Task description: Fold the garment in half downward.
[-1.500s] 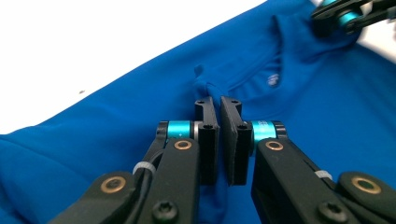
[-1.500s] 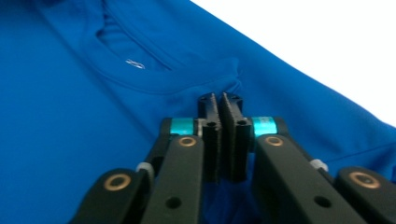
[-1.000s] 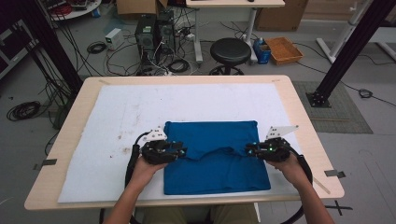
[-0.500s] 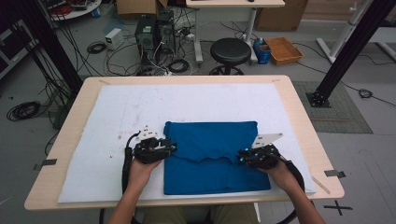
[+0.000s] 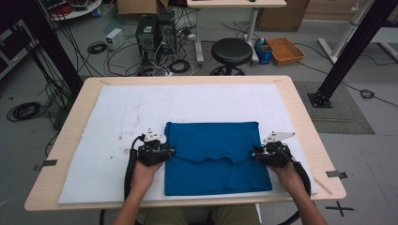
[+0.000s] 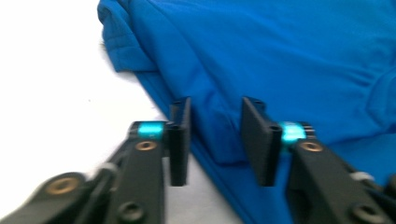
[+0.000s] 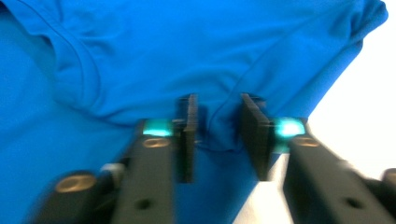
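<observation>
Left gripper view puts the left tool (image 6: 212, 140) astride the side edge of the blue knit cloth garment (image 6: 289, 60), jaws just closing, a fold of fabric between them but gaps showing, not yet pinched. Right gripper view shows the right tool (image 7: 217, 140) likewise narrowing around the opposite edge. Each sits at a fold end, probably to lift both together. High view: the garment lies at six o'clock on the white-padded table (image 5: 108, 117).
</observation>
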Action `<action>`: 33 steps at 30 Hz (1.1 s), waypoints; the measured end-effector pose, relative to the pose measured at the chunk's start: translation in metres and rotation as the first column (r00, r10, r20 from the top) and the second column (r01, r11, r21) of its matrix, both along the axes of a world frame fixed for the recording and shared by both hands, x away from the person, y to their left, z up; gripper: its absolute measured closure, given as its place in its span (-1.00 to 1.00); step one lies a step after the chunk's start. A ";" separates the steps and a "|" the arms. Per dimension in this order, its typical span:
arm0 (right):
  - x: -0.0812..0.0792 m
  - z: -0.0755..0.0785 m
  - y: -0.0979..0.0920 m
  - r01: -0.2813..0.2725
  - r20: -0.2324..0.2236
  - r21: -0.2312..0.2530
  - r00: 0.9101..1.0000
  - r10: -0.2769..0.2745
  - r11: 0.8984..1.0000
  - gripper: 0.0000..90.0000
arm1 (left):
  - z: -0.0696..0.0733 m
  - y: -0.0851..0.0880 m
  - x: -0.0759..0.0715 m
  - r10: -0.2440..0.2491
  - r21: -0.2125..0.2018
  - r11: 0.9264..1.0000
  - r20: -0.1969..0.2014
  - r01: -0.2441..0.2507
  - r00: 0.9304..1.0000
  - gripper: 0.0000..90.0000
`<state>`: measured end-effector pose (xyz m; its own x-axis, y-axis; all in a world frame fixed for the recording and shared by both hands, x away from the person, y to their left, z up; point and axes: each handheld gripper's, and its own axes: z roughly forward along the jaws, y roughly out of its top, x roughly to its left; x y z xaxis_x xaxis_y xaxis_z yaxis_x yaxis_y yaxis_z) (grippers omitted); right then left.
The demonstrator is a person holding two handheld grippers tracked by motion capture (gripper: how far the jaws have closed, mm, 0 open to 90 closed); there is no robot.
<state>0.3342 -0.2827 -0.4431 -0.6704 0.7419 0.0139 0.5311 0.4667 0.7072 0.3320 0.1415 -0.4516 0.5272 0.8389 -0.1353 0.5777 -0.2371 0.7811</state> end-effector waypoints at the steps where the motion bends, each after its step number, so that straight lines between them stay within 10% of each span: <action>1: 0.000 0.000 0.000 0.000 0.000 0.000 1.000 0.000 1.000 0.77 | 0.000 0.000 0.000 0.000 0.000 1.000 0.000 0.000 1.000 0.78; 4: -0.002 0.000 -0.001 -0.017 0.038 -0.005 0.999 0.017 1.000 0.86 | 0.001 -0.003 -0.003 -0.018 0.031 0.999 0.041 0.017 0.999 0.87; 10: -0.008 0.010 -0.008 -0.027 0.075 0.059 0.997 0.022 0.998 0.88 | 0.009 0.006 -0.013 -0.033 -0.064 0.997 0.109 0.040 0.993 0.87; 15: -0.022 0.019 -0.012 -0.052 0.084 0.083 0.995 0.045 0.995 0.90 | 0.022 0.019 -0.025 -0.079 -0.184 0.978 0.131 0.102 0.988 0.87; 24: -0.066 0.029 -0.025 -0.092 0.081 0.108 0.993 0.083 0.990 0.90 | 0.022 0.027 -0.062 -0.198 -0.258 0.942 0.096 0.217 0.975 0.89; 33: -0.085 0.018 -0.025 -0.121 0.001 0.071 0.993 0.122 0.990 0.91 | 0.008 0.028 -0.076 -0.283 -0.222 0.935 0.005 0.277 0.959 0.90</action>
<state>0.2494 -0.3081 -0.4252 -0.7554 0.6520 0.0661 0.4759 0.4765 0.7392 0.2558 0.1694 -0.4437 0.7304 0.6058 -0.3153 0.5337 -0.2183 0.8170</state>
